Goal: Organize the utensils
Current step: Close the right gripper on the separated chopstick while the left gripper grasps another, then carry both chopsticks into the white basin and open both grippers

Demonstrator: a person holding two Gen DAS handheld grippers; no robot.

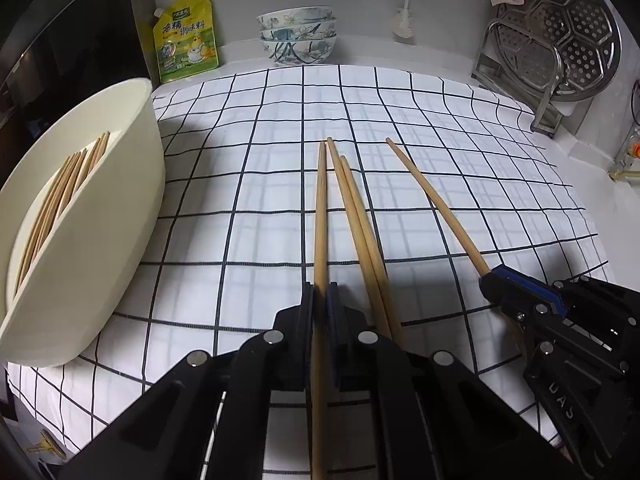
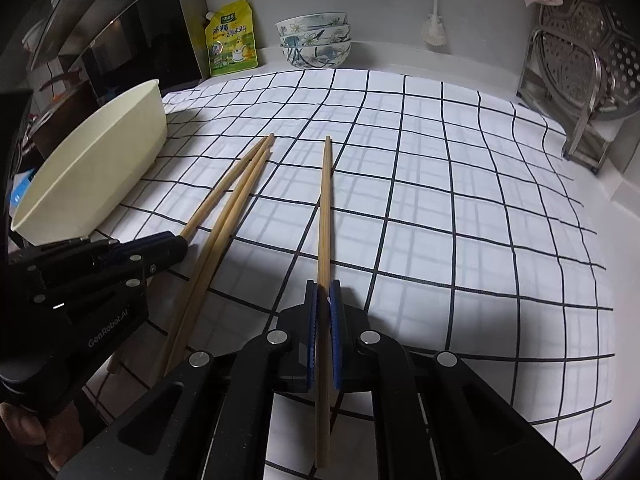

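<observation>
While both grippers point down at the checked cloth (image 1: 400,128) | left gripper (image 1: 320,296) clamped on leftmost chopstick (image 1: 320,208) | right gripper (image 2: 323,292) clamped on lone chopstick (image 2: 325,208) | chopstick pair (image 1: 356,216) lies between | cream tub (image 1: 132,200) at left holds more chopsticks (image 1: 60,196)

left gripper (image 1: 320,292) clamped on one chopstick (image 1: 320,208), jaws tight on the shaft; loose chopstick pair (image 1: 356,216) just right of that chopstick, flat on checked cloth (image 1: 260,120); right gripper (image 1: 490,276) further right of it, closed on a second single chopstick (image 1: 436,204); cream tub (image 1: 120,216) left of it, tilted, more chopsticks inside; stacked bowls (image 1: 298,36) and yellow pouch (image 1: 186,38) well beyond it, against the wall
</observation>
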